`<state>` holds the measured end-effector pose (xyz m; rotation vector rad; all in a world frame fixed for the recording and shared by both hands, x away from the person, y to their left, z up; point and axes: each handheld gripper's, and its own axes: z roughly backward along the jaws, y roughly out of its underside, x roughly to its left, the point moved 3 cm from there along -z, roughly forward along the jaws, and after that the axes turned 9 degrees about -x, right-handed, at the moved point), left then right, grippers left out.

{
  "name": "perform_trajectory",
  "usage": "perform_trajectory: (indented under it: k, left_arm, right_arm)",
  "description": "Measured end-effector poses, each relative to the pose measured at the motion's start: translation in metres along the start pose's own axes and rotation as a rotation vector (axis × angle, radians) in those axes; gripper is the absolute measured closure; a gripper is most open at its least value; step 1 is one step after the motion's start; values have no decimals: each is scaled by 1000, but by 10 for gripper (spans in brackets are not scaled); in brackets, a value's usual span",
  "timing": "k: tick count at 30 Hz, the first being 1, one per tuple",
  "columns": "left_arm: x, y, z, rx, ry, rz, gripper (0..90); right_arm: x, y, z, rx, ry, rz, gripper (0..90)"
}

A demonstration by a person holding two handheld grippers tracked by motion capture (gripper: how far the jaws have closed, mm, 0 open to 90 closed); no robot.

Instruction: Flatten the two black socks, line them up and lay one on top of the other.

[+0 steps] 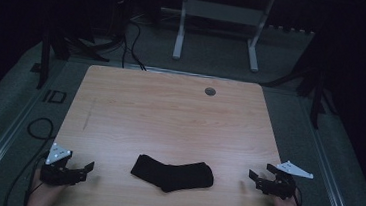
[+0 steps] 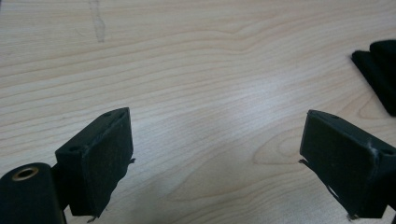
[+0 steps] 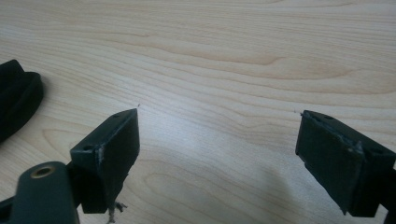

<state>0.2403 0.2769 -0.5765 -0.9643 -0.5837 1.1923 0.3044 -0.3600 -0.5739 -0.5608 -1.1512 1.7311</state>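
Pale wooden table [image 1: 169,117], rounded at the corners, grain running across its width; a small grey round cap [image 1: 210,91] set into the far edge, a faint dark streak [image 1: 88,117] near the left side. Grey carpeted floor [image 1: 215,55] all around, a metal rail [image 1: 1,145] along the left side of it. Beyond the far edge, the white legs of a second desk [image 1: 179,32], black cables [image 1: 131,43] trailing over the carpet, dark stands [image 1: 44,56] to either side, the rest of the room lost in darkness.

Black sock [image 1: 172,174] lying flat near the front edge, roughly midway across, bent slightly in the middle.

Left gripper [image 1: 88,171] resting low at the front left corner, aimed toward the sock, jaws spread wide, bare wood between them, well apart from the sock. Right gripper [image 1: 259,174] at the front right corner, likewise aimed inward, jaws spread wide over bare wood, holding nothing. Sock edge [image 2: 379,74] glimpsed at the right of the left gripper view, and at the left [image 3: 16,102] of the right gripper view.
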Motion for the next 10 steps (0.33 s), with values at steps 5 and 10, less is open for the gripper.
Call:
perform_trajectory:
  k: [5, 10]
  left_arm:
    - [-1, -1, 0, -8, 2, -1, 101]
    - [1, -1, 1, -26, -3, 11, 101]
  right_arm:
    - [-3, 3, -2, 3, 5, -10, 137]
    - [-2, 3, -2, 2, 5, 0, 137]
